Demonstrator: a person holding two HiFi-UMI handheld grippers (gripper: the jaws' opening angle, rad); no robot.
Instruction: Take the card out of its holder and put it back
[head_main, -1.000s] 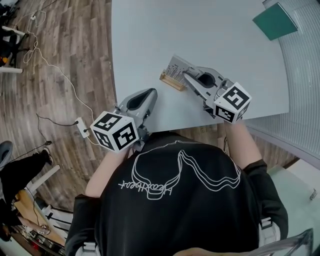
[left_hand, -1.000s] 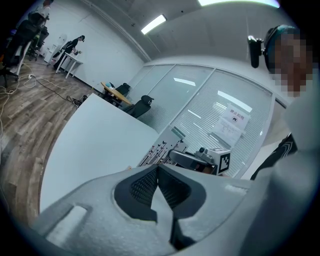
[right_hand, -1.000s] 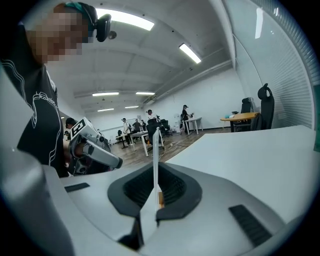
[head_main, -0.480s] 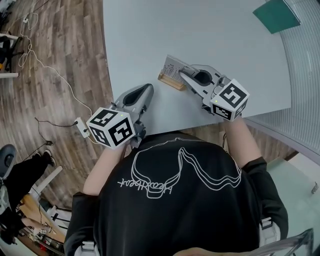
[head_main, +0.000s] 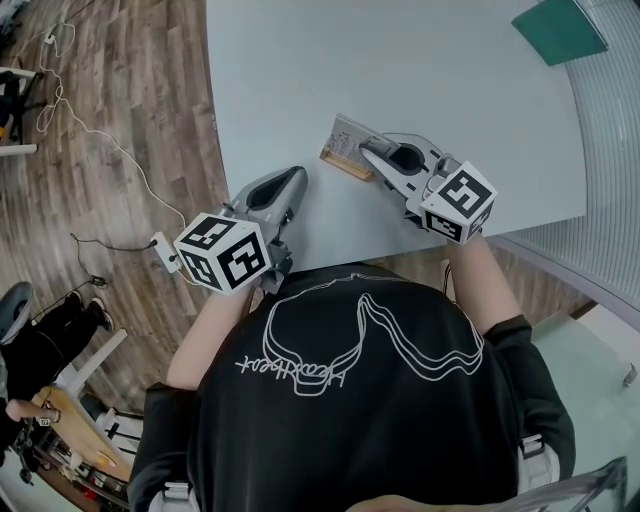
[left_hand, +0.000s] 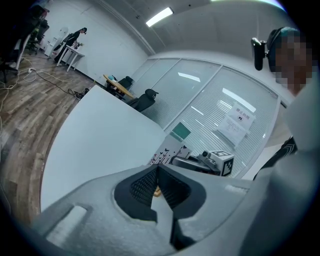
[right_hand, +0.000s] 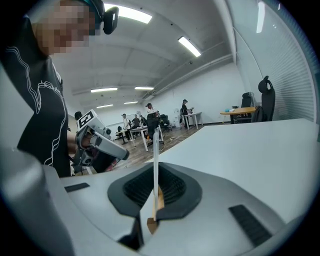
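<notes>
A white card (head_main: 347, 132) printed with small black butterflies stands upright in a wooden holder (head_main: 340, 160) on the pale grey table (head_main: 420, 70). My right gripper (head_main: 367, 147) reaches it from the right and is shut on the card's near edge. In the right gripper view the card (right_hand: 155, 160) runs edge-on between the pads, with the holder (right_hand: 157, 202) just under them. My left gripper (head_main: 291, 187) hovers at the table's near-left edge, apart from the holder, shut and holding nothing. From the left gripper view the card (left_hand: 166, 152) and the right gripper (left_hand: 192, 163) lie ahead.
A green pad (head_main: 558, 30) lies at the table's far right corner. A glass partition (head_main: 610, 150) runs along the right side. Left of the table is wooden floor with a white cable and a power strip (head_main: 165, 252). People stand at desks (right_hand: 150, 122) far off.
Both grippers have sunk slightly toward the table. The right one keeps its hold on the card at the holder; the left has drifted a little inward.
</notes>
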